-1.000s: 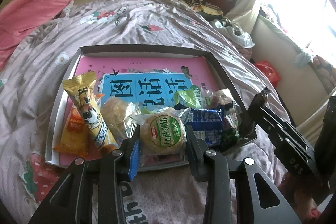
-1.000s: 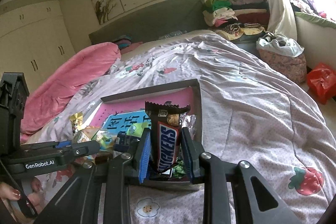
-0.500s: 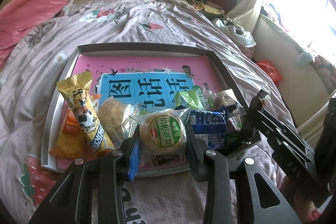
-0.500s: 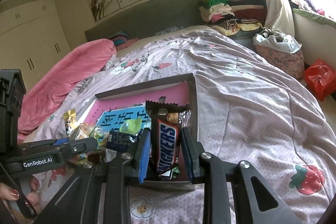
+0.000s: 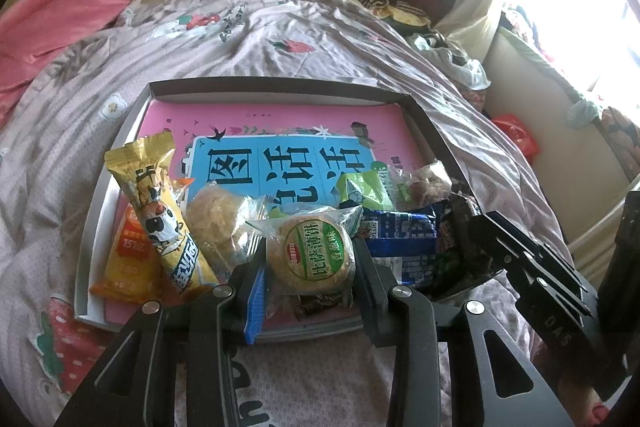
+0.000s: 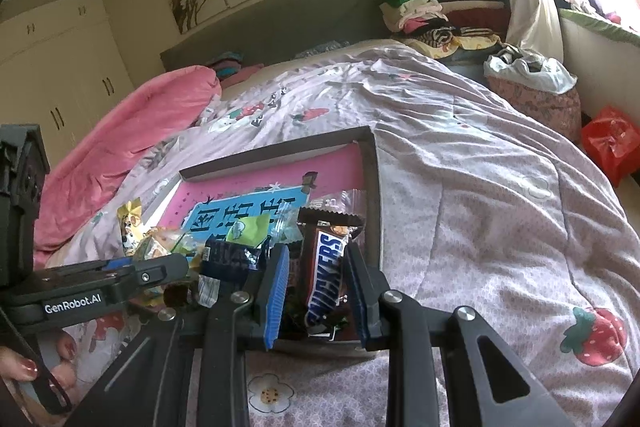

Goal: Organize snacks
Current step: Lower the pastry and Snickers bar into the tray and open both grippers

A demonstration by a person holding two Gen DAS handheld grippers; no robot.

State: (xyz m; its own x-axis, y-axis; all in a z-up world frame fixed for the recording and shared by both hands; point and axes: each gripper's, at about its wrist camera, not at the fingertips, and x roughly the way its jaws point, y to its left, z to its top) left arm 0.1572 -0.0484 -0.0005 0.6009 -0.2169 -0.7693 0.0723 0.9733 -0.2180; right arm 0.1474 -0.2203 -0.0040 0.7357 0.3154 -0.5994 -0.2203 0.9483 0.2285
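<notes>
A shallow grey cardboard tray (image 5: 276, 85) with a pink and blue book inside lies on the bed's strawberry-print quilt (image 5: 280, 27). Snacks crowd the tray's near edge. The left gripper (image 5: 308, 281) has its jaws pinching a round clear-wrapped biscuit cake with a green label (image 5: 310, 255) at the middle of that edge. The right gripper (image 6: 318, 293) has its jaws clamped on a brown Snickers bar (image 6: 326, 275), upright over the tray's near right corner. A yellow cow-print wafer packet (image 5: 160, 215) lies toward the near left corner.
</notes>
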